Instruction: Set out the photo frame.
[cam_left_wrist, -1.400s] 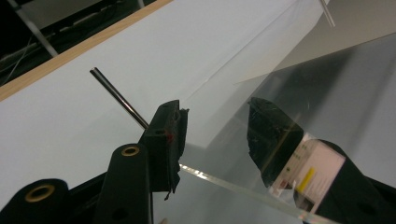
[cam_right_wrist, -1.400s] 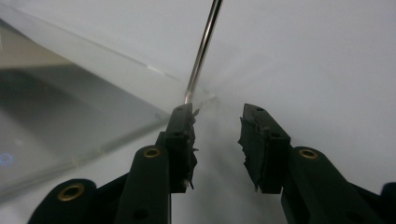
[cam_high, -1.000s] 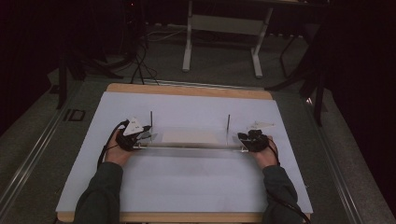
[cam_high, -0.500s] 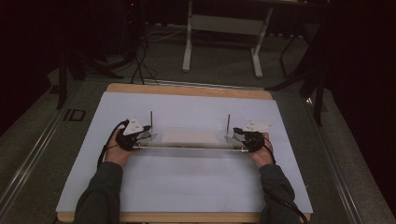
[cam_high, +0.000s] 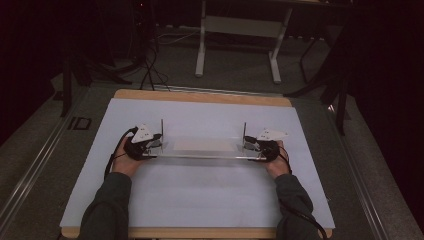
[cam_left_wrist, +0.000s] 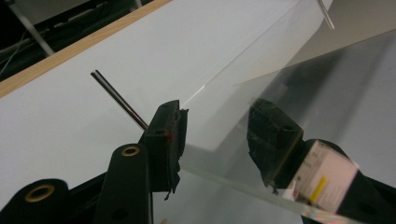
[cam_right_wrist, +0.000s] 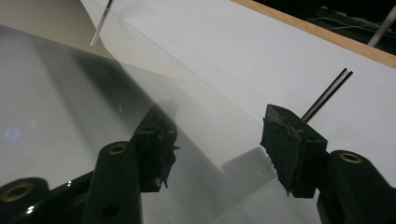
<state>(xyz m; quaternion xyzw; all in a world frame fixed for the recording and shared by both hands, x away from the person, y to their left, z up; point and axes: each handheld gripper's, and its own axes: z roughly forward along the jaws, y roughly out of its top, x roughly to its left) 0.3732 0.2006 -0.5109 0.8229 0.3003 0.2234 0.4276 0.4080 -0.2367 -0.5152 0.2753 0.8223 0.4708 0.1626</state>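
From the high view, a clear acrylic stand (cam_high: 202, 149) sits on the white sheet (cam_high: 200, 195) that covers the counter (cam_high: 200, 96), its long transparent base plate running left to right between the two hands. Two thin metal rods rise from it, the left rod (cam_high: 161, 129) and the right rod (cam_high: 244, 132), each near one end. The left gripper (cam_high: 142, 145) is at the left end of the plate and the right gripper (cam_high: 260, 146) at the right end, both pointing inward toward each other.

The left gripper view adds what the high view cannot resolve: the jaws stand wide, the plate's edge (cam_left_wrist: 243, 186) runs between them, one jaw above the clear sheet and the other seen through it. Whether the pads press on the plate I cannot tell. The rod (cam_left_wrist: 119, 100) leans up just behind the near jaw.

The right gripper view shows jaws that have just been closing, still well apart, with the plate's corner (cam_right_wrist: 243, 168) lying between them, one jaw seen through the acrylic. A visible gap remains beside the outer jaw, so no grip is made. Its rod (cam_right_wrist: 327, 95) stands behind that jaw.
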